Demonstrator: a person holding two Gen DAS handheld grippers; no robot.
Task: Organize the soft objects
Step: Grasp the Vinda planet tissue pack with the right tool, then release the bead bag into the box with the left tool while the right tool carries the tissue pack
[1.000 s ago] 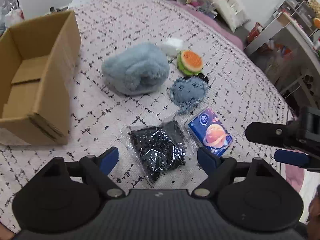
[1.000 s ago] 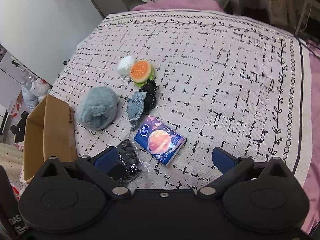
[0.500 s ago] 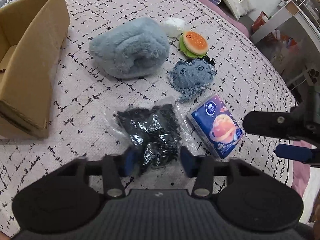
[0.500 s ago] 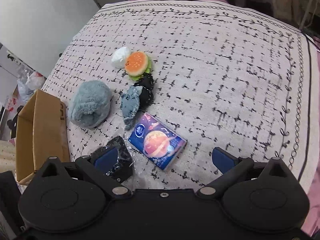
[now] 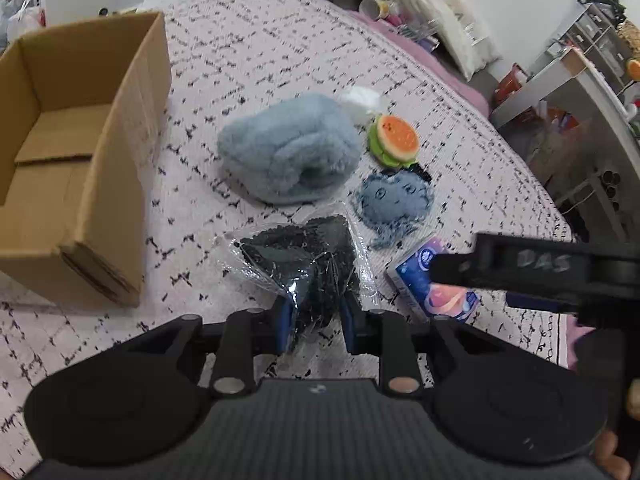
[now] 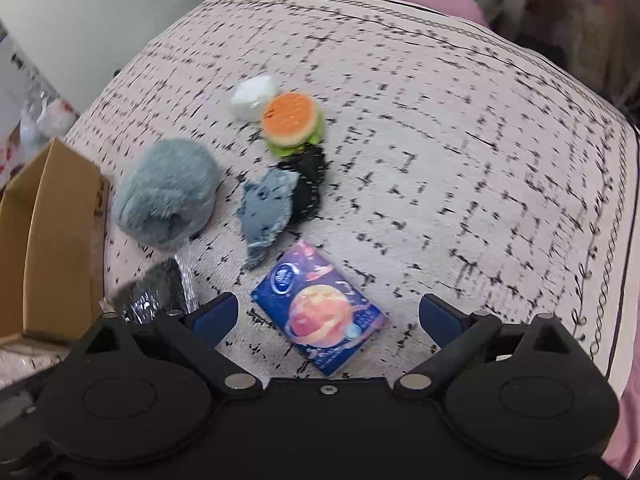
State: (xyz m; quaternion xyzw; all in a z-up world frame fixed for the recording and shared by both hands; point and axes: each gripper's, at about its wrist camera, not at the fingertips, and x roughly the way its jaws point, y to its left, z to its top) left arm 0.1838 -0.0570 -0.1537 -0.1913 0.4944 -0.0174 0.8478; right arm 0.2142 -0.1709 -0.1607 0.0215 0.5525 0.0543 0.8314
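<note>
My left gripper (image 5: pixel 316 320) is closing, and its blue pads press on the near end of a clear bag of black material (image 5: pixel 296 252), which lies on the patterned bedspread (image 5: pixel 280 40). My right gripper (image 6: pixel 328 316) is wide but starting to close. A blue tissue pack with a planet picture (image 6: pixel 320 308) lies between its fingers, and the pads do not touch it. Beyond lie a fluffy blue plush (image 5: pixel 288 148), a denim plush (image 5: pixel 394 200), a burger toy (image 5: pixel 394 140) and a white ball (image 5: pixel 360 100).
An open, empty cardboard box (image 5: pixel 120 160) stands at the left on the bed. A black fabric item (image 6: pixel 308 184) lies under the denim plush. The bed's edge drops off at the right, towards white shelves (image 5: pixel 580 92). Clutter sits beyond the far end.
The left jaws have gone from wide apart to pinching the bag of black material. The right gripper has sunk towards the bed, and the tissue pack now lies between its fingers.
</note>
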